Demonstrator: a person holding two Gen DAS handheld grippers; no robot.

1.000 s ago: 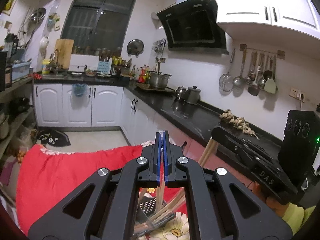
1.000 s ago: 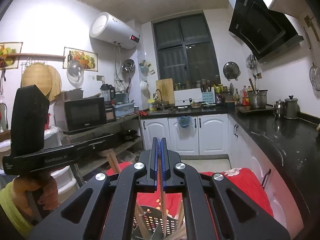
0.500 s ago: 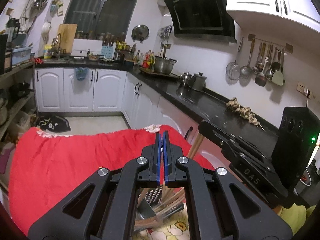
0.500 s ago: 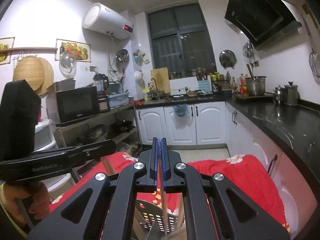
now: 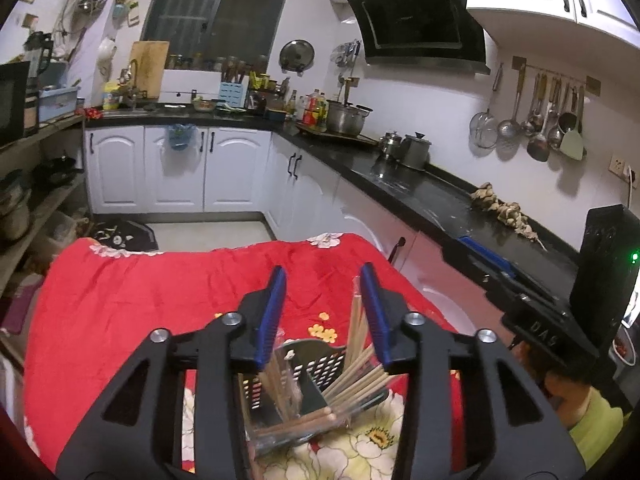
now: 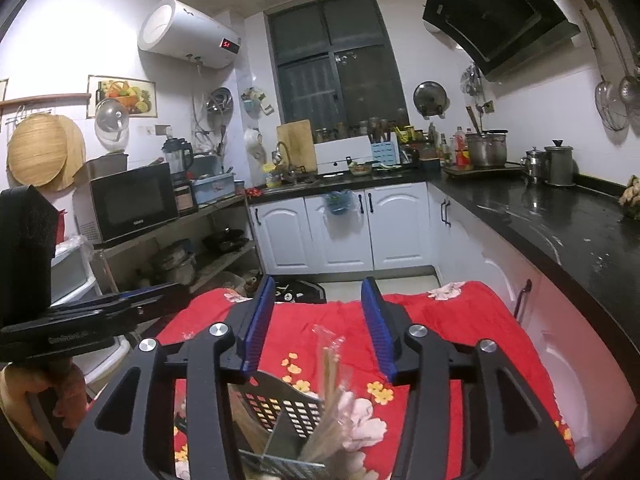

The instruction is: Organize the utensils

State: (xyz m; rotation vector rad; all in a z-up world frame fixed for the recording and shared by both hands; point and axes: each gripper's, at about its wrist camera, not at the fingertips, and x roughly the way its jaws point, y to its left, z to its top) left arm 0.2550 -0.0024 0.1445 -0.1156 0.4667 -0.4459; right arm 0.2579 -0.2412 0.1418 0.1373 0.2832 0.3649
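A dark perforated utensil holder (image 5: 316, 364) stands on the red floral cloth (image 5: 160, 300), right under both grippers. Bare wooden chopsticks (image 5: 360, 364) lean in its right compartment, and one tip rises beside the right pad of my left gripper (image 5: 323, 276). That gripper's jaws are opening, with no pad pressing on anything. In the right wrist view the holder (image 6: 288, 404) carries chopsticks in a clear wrapper (image 6: 330, 360). They stand up between the opening jaws of my right gripper (image 6: 318, 282), untouched by its pads. Each gripper shows at the edge of the other's view.
A black countertop (image 5: 420, 192) with pots runs along the right of the table. A shelf with a microwave (image 6: 132, 200) stands to the left. White cabinets (image 6: 340, 224) close the far side. A hand (image 6: 64, 392) and a yellow-green sleeve (image 5: 592, 420) hold the grippers.
Both grippers stood shut, the right one on a thin wooden stick; now both sets of jaws stand apart above the holder. Both hands have sunk toward the table.
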